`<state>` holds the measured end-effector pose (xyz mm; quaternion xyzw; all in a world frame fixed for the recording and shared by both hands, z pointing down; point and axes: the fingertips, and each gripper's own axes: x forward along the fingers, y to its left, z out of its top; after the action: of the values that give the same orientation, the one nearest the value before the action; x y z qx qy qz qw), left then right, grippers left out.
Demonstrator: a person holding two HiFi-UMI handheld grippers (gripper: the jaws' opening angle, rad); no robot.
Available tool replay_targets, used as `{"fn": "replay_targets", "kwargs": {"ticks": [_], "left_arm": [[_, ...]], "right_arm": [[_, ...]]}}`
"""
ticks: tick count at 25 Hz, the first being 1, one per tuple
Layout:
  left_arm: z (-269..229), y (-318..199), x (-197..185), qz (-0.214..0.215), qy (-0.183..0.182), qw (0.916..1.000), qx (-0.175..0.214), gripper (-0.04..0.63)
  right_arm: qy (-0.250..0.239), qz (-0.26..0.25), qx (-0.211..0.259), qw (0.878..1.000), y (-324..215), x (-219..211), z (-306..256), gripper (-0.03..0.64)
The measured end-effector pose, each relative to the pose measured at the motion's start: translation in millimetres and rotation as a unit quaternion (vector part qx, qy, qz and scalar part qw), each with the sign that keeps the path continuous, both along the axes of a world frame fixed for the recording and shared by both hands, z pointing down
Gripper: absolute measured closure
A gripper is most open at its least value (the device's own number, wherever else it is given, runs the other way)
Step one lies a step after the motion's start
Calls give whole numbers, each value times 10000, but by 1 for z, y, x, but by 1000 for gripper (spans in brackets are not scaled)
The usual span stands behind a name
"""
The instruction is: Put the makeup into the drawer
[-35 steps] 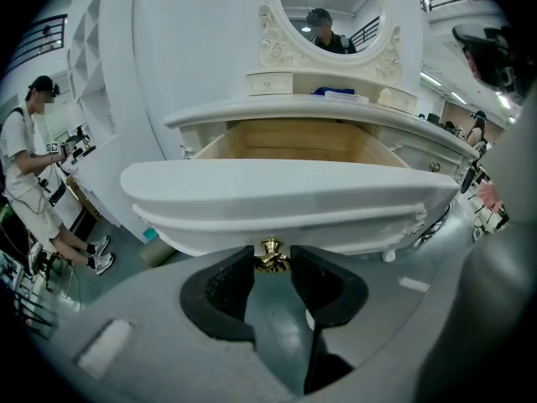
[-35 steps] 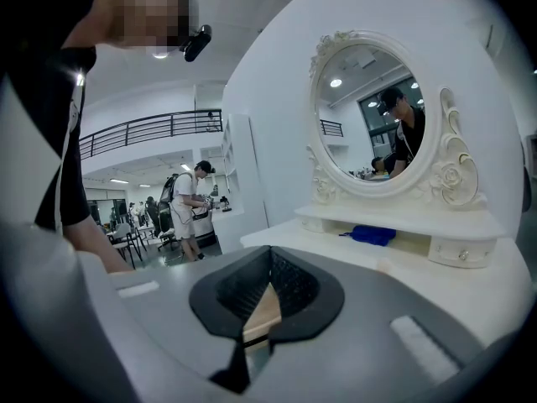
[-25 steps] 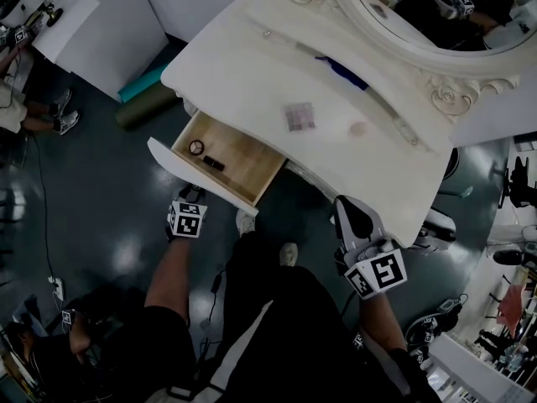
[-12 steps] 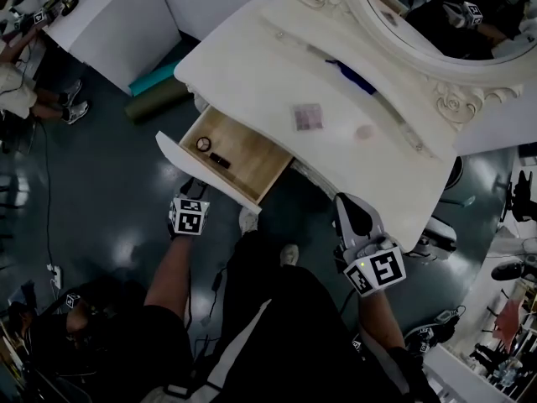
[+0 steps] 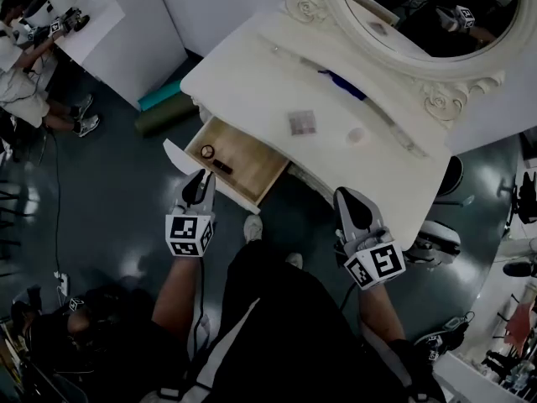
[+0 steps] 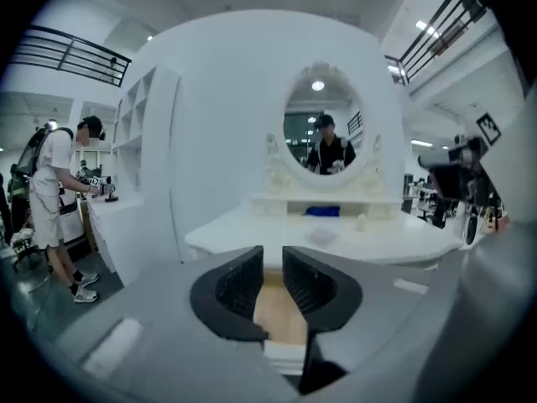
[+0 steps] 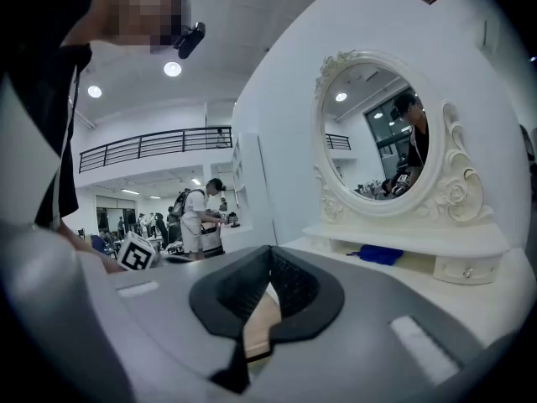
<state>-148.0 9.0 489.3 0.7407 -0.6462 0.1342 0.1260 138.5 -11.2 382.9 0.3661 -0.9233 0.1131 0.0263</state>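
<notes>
- My left tongs (image 5: 200, 185) hover at the front of the open pale wooden drawer (image 5: 252, 164). Their jaws have just been closing and stand slightly apart, with nothing between them.
- My right tongs (image 5: 349, 201) are closed and empty, off the white worktop's (image 5: 252, 91) front edge.
- A small round compact (image 5: 207, 151) and a black stick (image 5: 222, 166) lie in the drawer.
- A square greyish palette (image 5: 302, 122) lies mid-worktop.

- dressing table (image 5: 243, 91): smooth cream-painted top with a soft satin sheen
- drawer (image 5: 256, 170): bare pale wood inside, matt; its front is painted cream like the top
- mirror (image 5: 419, 7): glossy glass; its frame (image 5: 445, 99) is cream, carved in raised rosettes, and duller than the glass
- floor (image 5: 109, 208): dark, smooth and glossy, throwing back lamp glare
- right gripper (image 7: 270, 280): smooth grey shell that looks like matt plastic; black ribbed pads (image 7: 294, 290) that look rubbery; marker cube (image 5: 375, 264) matt, black print on white
</notes>
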Motion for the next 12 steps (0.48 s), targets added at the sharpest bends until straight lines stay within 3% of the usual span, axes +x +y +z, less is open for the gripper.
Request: {"fn": "replay_targets", "kwargs": {"ticks": [6, 12], "left_arm": [[-89, -2, 58, 514, 492, 9924, 1006, 587], [-124, 3, 95, 902, 739, 9837, 1371, 594]], "right_arm": [[-11, 289, 52, 9996, 1, 32, -1, 618], [-84, 396, 139, 9991, 4, 44, -6, 618]]}}
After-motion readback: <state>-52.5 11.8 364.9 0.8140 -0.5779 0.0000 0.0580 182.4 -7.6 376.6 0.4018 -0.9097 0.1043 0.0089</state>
